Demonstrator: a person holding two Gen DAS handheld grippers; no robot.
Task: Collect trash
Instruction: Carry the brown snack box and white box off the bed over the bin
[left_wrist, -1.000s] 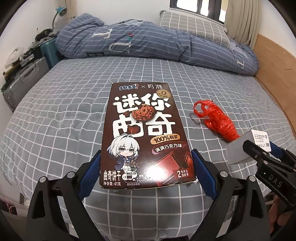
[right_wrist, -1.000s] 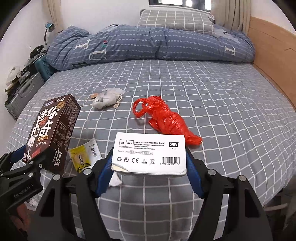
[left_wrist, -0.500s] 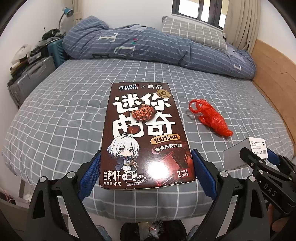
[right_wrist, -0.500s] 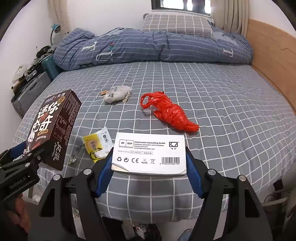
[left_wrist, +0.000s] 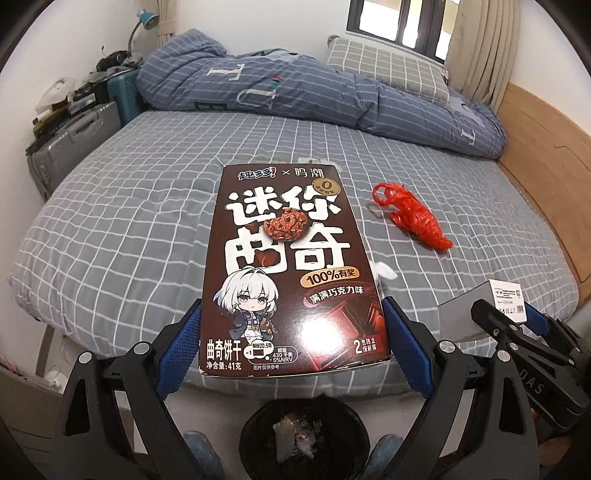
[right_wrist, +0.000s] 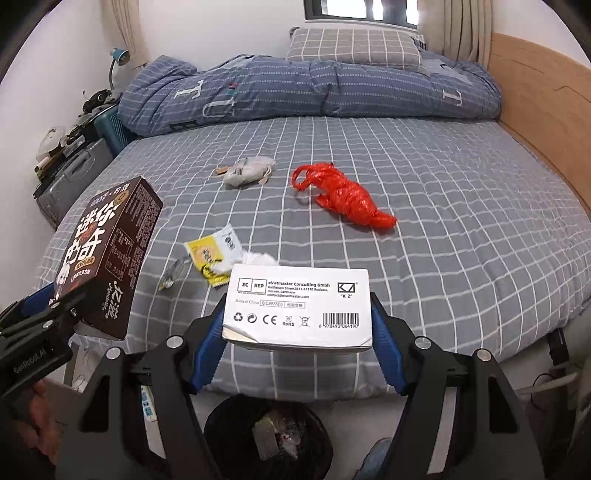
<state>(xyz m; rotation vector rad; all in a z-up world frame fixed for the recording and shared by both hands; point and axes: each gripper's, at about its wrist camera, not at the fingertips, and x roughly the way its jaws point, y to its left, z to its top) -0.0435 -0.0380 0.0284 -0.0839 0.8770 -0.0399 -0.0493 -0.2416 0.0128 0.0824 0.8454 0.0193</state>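
Note:
My left gripper (left_wrist: 291, 347) is shut on a brown cookie box (left_wrist: 290, 266), which also shows in the right wrist view (right_wrist: 107, 254). My right gripper (right_wrist: 297, 332) is shut on a white carton (right_wrist: 299, 306), seen at the right edge of the left wrist view (left_wrist: 491, 306). Both are held off the foot of the bed, above a black trash bin (right_wrist: 266, 435) with scraps in it; the bin also shows in the left wrist view (left_wrist: 304, 437). On the bed lie a red plastic bag (right_wrist: 347, 197), a yellow wrapper (right_wrist: 216, 254), white tissue (right_wrist: 260, 258) and a grey crumpled bag (right_wrist: 247, 171).
The grey checked bed (right_wrist: 443, 240) has a rolled blue duvet (right_wrist: 314, 92) and a pillow (right_wrist: 354, 44) at the head. Suitcases (left_wrist: 74, 147) and clutter stand at the left. A wooden bed frame (right_wrist: 543, 110) runs along the right. A small clear wrapper (right_wrist: 173, 275) lies near the yellow one.
Both grippers have drawn back from the bed with their boxes. The bed's foot edge and the black trash bin below have come into view.

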